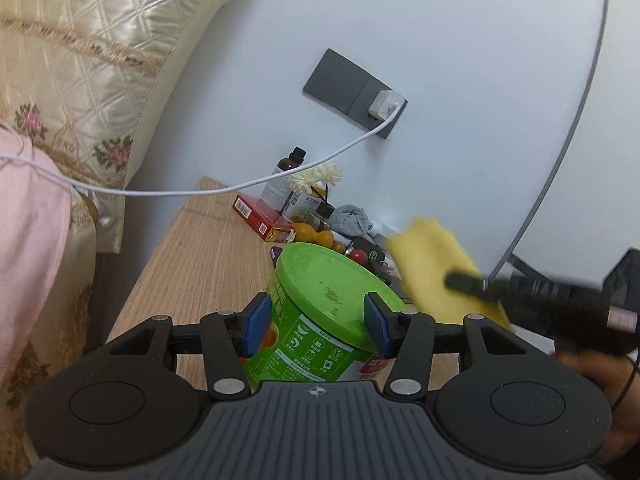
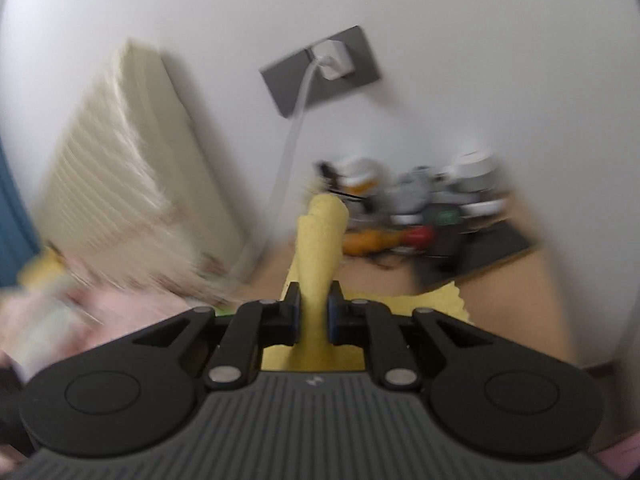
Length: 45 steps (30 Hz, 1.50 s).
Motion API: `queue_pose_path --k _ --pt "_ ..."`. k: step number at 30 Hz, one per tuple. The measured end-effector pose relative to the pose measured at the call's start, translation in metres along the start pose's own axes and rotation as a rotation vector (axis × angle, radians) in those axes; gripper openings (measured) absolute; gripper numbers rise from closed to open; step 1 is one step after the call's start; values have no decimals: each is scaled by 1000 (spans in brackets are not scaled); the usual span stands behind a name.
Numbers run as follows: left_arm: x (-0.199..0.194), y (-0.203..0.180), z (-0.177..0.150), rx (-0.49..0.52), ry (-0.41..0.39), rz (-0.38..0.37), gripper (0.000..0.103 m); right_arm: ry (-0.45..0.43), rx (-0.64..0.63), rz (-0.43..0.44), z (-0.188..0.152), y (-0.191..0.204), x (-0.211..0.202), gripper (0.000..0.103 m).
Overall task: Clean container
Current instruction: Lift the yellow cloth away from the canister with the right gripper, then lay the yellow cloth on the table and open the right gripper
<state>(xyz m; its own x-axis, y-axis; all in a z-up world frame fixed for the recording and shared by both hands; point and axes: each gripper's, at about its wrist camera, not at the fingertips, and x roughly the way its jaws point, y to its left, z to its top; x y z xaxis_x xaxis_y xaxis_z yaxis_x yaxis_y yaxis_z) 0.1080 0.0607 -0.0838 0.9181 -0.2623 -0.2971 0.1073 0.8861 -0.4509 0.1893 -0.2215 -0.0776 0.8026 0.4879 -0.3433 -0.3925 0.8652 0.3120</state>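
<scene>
The left hand-held gripper (image 1: 316, 320) has its two blue pads pressed on the sides of a green container (image 1: 316, 320), so it is clamped on it. The container stands upright on the wooden worktop (image 1: 200, 256), near the front edge. A green lid (image 1: 336, 284) is on top, so what is inside cannot be seen. The lid has small brown marks on it.

The right hand-held gripper (image 2: 313, 312) is clamped on a yellow cloth (image 2: 320, 248). The cloth sticks up between its pads, and more of it hangs below. In the left view the cloth (image 1: 436, 264) is just beside the lid, on its right side, but that part is blurry, so touching or not cannot be told.

At the back edge of the worktop, by the wall, are a red box (image 1: 260, 216), a dark bottle (image 1: 286, 176), white flowers (image 1: 316, 176) and some orange fruit (image 1: 316, 234). A white cable (image 1: 240, 188) runs to a charger (image 1: 384, 106) in the wall.
</scene>
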Motion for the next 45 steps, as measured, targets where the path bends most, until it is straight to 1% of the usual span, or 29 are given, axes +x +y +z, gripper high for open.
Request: queue_pose_path --k 1,5,7,9,10,12,14,15,16,17,18,20,21,22,25,27,30,33,35,37,39,40,42,45 --pt "0 -1 0 6 1 3 56 11 -28 -43 -7 0 -1 14" --pt "-2 -6 1 34 6 21 55 60 -33 -142 -31 -12 1 14" --pt "-2 -11 3 58 7 41 55 66 -23 -159 -40 -18 3 14" --pt "-6 -17 6 89 -9 74 55 72 -12 -176 -49 -24 5 14" --pt "-8 -20 7 105 -17 90 57 76 -7 -184 -54 -27 6 14" --pt "-12 -25 12 117 -15 91 60 81 1 -200 -62 -33 8 14" --pt "-20 -31 15 136 -31 110 76 76 9 -197 -61 -33 8 17" --pt "-24 -34 17 145 -39 120 90 74 21 -192 -60 -33 7 26" --pt "-28 -38 19 154 -45 132 91 66 26 -195 -60 -30 1 46" --pt "-33 -41 20 164 -50 144 91 58 31 -198 -60 -27 -5 54" --pt "-38 -44 21 173 -56 157 92 49 36 -201 -60 -24 -11 62" --pt "-44 -51 23 184 -42 183 94 33 46 -207 -60 -18 -23 67" --pt "-48 -54 23 190 -36 189 95 25 51 -210 -60 -15 -29 74" --pt "-52 -56 23 197 -39 195 95 17 56 -213 -60 -12 -35 76" --pt "-64 -66 20 231 -39 217 100 -8 71 -222 -60 -2 -54 76" --pt "-72 -73 19 261 -36 238 101 -24 81 -228 -60 4 -66 76" --pt "-83 -81 18 263 -35 233 103 -40 74 -240 -55 23 -83 79" --pt "-90 -90 14 287 -17 242 103 -53 44 -243 -55 39 -101 84" --pt "-92 -94 9 287 2 241 103 -59 18 -244 -56 49 -111 86" --pt "-93 -96 4 303 10 264 103 -66 -2 -244 -58 57 -121 91" --pt "-95 -101 -3 342 -4 303 103 -68 -9 -250 -61 62 -127 93" --pt "-95 -101 -5 349 2 314 103 -68 -14 -255 -62 64 -130 98" --pt "-96 -102 -8 344 18 315 103 -62 -26 -270 -65 64 -133 103" --pt "-96 -102 -12 347 22 309 103 -72 -35 -270 -67 67 -140 103"
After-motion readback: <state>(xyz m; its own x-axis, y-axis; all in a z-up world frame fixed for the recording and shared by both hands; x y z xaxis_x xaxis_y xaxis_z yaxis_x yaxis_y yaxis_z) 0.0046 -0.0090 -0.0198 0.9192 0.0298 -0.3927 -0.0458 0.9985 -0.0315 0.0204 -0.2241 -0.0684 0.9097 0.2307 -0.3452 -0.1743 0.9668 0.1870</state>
